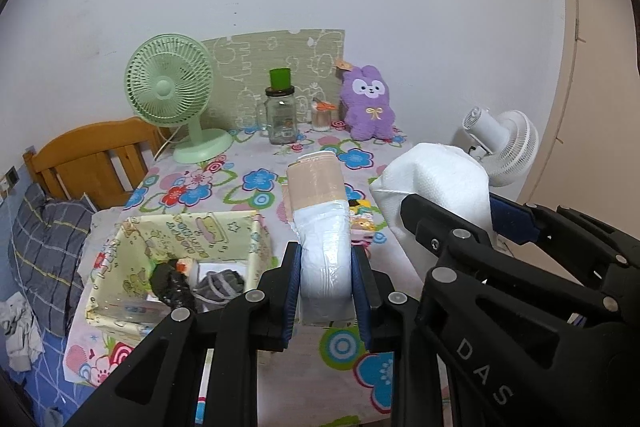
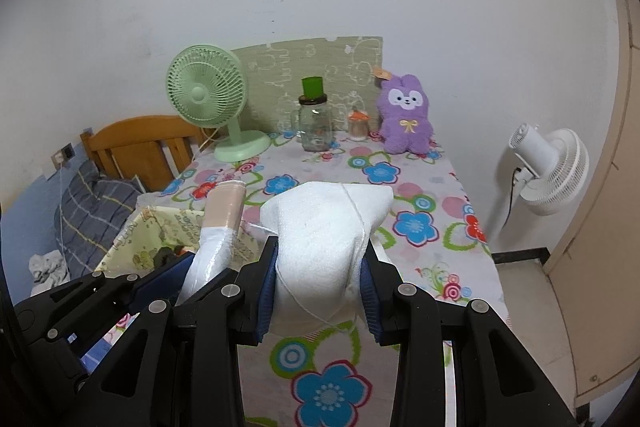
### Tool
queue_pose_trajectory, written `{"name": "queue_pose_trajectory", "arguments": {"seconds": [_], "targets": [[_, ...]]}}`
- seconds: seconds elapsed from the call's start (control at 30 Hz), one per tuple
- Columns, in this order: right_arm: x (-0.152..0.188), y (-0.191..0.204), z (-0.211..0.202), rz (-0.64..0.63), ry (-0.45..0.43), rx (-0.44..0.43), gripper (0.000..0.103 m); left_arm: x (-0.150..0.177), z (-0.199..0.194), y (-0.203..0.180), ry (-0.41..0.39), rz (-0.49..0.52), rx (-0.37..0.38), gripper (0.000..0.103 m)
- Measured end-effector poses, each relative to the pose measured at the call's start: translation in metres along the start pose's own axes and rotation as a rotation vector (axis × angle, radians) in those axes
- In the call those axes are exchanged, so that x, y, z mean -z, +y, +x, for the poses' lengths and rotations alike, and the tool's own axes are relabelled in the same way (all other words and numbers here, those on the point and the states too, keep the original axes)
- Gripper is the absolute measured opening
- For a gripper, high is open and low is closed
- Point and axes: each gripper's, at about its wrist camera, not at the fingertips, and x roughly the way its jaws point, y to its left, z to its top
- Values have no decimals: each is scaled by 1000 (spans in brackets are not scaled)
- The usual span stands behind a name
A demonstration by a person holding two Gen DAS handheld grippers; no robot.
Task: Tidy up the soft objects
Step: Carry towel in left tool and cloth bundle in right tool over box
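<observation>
Your left claw point(image 1: 326, 291) pinches a wrapped roll point(image 1: 320, 227) and your right claw point(image 2: 320, 291) a white foam bundle point(image 2: 324, 231), both above the tabletop point(image 2: 440, 195); squeezed foam may slip before reaching the storage box point(image 1: 180, 227).

The white letters "DAS" stand on the black body of the right gripper point(image 1: 448, 223), seen in the left wrist view; they run on past the frame's edge. Print on the yellow box point(image 1: 248, 247) is too small to read; so is the glass jar's point(image 1: 281, 119) label.
</observation>
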Motion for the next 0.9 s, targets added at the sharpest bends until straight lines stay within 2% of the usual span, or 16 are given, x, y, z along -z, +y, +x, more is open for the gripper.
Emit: {"name": "queue_pose_trajectory", "arguments": {"seconds": [0.9], "targets": [[-6, 77, 54, -63, 63, -109, 40, 10, 17, 82, 29, -82, -85, 24]]}}
